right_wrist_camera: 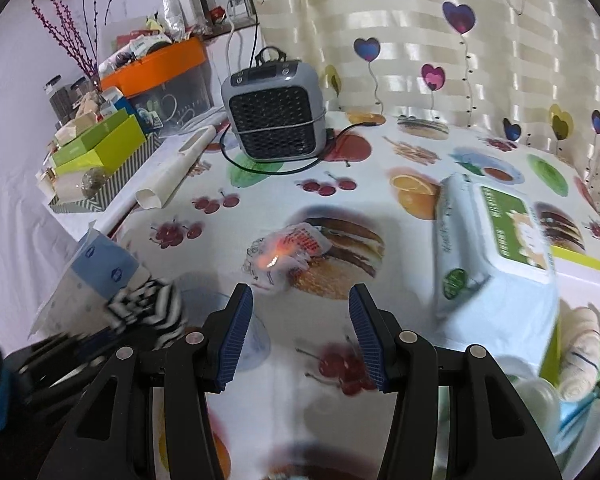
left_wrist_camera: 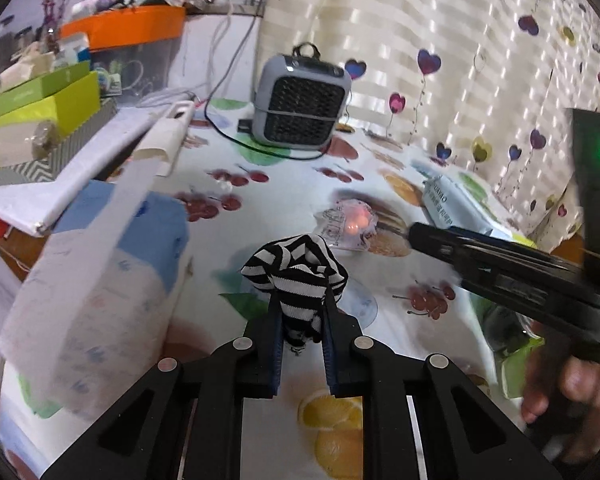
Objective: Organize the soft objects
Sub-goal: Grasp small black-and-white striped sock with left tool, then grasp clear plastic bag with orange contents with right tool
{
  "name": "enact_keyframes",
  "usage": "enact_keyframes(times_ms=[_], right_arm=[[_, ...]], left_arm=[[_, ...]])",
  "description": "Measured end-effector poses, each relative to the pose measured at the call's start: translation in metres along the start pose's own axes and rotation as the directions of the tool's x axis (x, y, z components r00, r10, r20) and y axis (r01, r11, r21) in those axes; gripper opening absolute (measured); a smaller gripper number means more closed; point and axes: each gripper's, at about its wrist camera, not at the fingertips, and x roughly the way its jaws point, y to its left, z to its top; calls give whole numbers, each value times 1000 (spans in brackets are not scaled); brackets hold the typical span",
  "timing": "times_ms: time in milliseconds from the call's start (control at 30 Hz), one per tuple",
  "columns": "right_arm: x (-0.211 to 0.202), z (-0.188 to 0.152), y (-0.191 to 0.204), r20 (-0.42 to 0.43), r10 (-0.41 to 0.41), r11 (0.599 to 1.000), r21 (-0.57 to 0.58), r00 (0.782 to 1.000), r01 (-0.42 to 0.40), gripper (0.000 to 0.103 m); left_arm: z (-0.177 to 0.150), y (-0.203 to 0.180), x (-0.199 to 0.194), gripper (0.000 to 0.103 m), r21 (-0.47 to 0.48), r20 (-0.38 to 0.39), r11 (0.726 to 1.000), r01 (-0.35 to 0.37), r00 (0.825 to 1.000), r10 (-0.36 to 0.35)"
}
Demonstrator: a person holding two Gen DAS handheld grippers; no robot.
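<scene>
Now, left gripper (left_wrist_camera: 300,312): its fingers are clamped on a black-and-white striped cloth (left_wrist_camera: 298,276), which bunches up above the fingertips and hangs a little between them.
Striped cloth, place: lifted clear of the counter (left_wrist_camera: 284,200), near the middle of the left wrist view; in the right wrist view it shows blurred at the near left (right_wrist_camera: 148,308), beside a blue-and-white tissue pack (right_wrist_camera: 96,276).
Right gripper (right_wrist_camera: 300,320): fingers apart with nothing between them — only the printed cloth of the counter shows in the gap.
Right gripper, place: over the counter, on the near side of a small clear packet (right_wrist_camera: 284,260) with a red glow on it; in the left wrist view it comes in from the right as a long black bar (left_wrist_camera: 512,268), a hand (left_wrist_camera: 572,392) under it.
Clear packet: lies flat on a burger print, apart from both grippers.
Wet-wipe pack (right_wrist_camera: 496,248): white with a green label, at the right, its near end resting on a lime-edged box (right_wrist_camera: 588,276).
Box contents: a pale knitted piece (right_wrist_camera: 580,356) shows at the near right; the rest is too blurred to tell.
Grey heater (right_wrist_camera: 276,112): upright at the far side, black cable looped beside it.
Far left: an orange-lidded bin (right_wrist_camera: 160,68) and lime boxes (right_wrist_camera: 100,148) — stacked against the wall.
</scene>
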Motion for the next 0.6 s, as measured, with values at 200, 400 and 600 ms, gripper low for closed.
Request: enact_keyframes(times_ms=[200, 400, 600], right_arm=[[30, 10, 12, -32, -3, 1000, -12, 999, 3, 51], [51, 17, 12, -38, -13, 1000, 18, 999, 13, 51], [70, 20, 11, -60, -18, 999, 32, 998, 20, 51]], left_arm=[[-1, 11, -11, 16, -21, 26, 1000, 6, 1000, -5], [-1, 21, -15, 16, -38, 33, 999, 1, 999, 0], [-3, 25, -7, 15, -42, 15, 999, 0, 1000, 1]])
